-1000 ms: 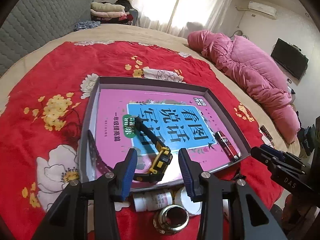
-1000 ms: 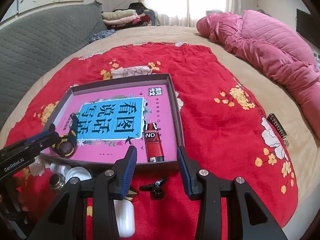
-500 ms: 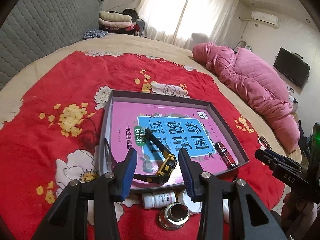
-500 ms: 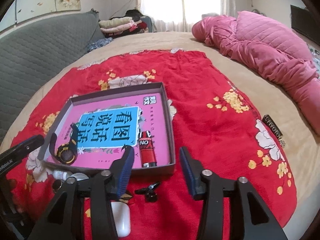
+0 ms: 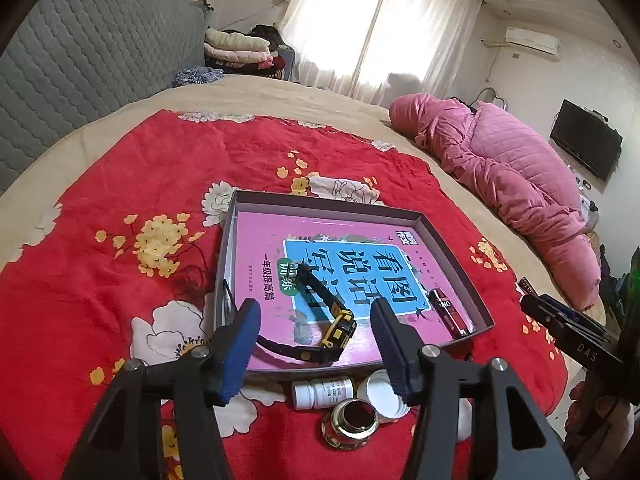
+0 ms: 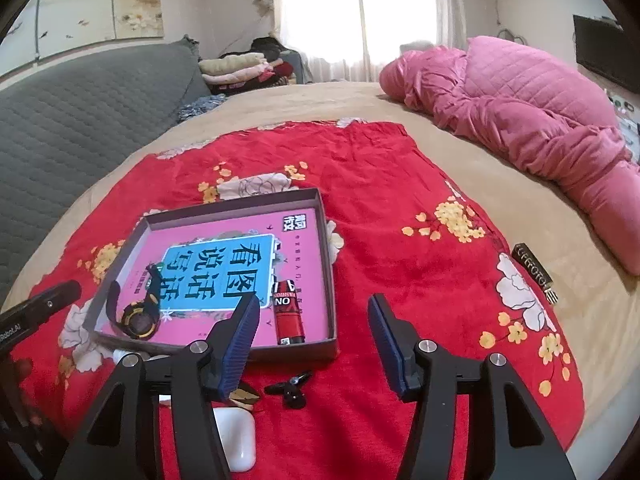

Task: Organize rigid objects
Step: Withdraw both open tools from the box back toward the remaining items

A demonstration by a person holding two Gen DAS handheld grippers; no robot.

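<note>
Lighter (image 6: 289, 317) lengthwise along tray's (image 6: 329, 264) right wall

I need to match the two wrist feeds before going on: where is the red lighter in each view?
Left wrist view: the red lighter lies in the tray's near right corner, right of the left gripper, whose jaws are opening with nothing between them.
Right wrist view: the lighter lies at lower centre, against the tray's right wall, beside the book.
Shared landmark: the black and yellow watch lying on the pink book.
</note>
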